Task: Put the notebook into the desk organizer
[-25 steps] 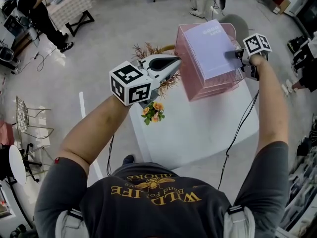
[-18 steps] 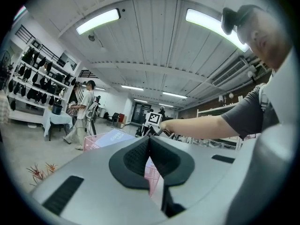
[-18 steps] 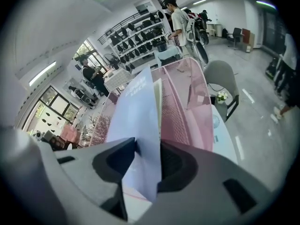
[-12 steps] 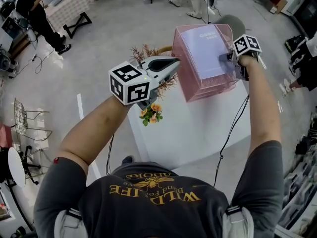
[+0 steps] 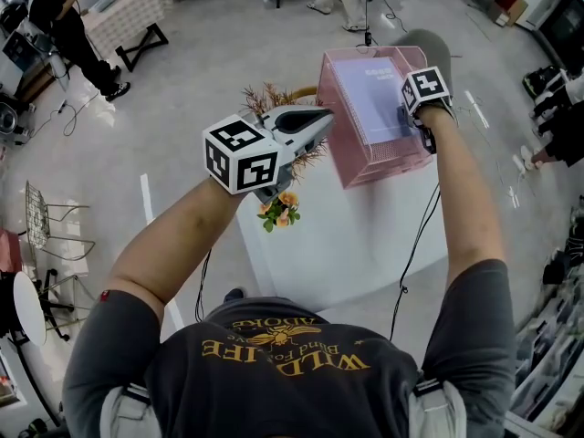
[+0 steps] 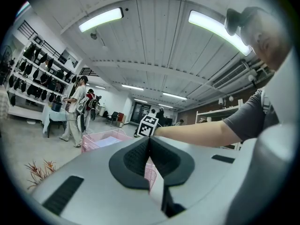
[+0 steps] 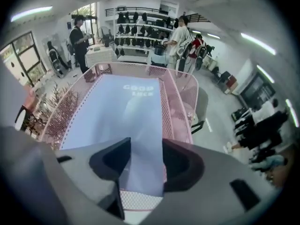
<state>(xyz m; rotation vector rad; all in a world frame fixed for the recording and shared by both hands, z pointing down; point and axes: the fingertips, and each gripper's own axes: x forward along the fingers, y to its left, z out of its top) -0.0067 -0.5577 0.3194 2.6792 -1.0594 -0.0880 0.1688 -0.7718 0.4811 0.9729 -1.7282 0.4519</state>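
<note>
A pink mesh desk organizer (image 5: 388, 164) stands at the far end of the white table (image 5: 365, 235). A lavender notebook (image 5: 370, 99) lies flat in its top tray. My right gripper (image 5: 406, 117) hovers at the notebook's near right edge. Its jaws are opening, and in the right gripper view the notebook (image 7: 117, 111) shows through the gap without the pads pressing on it. The pink rim (image 7: 180, 102) runs around the notebook. My left gripper (image 5: 319, 117) is held up left of the organizer, shut and empty; in its own view, my left gripper (image 6: 150, 153) has its pads together.
A small bunch of orange flowers (image 5: 281, 206) lies at the table's left edge, with dried reddish sprigs (image 5: 274, 94) beside the organizer. Cables hang off the table's front. People stand at a cloth-covered table (image 5: 128, 7) far left; a wire chair (image 5: 46, 213) sits on the floor.
My right gripper moved left and farther away with the notebook, which went from overhanging the organizer's top to lying inside the top tray. The left gripper stayed put.
</note>
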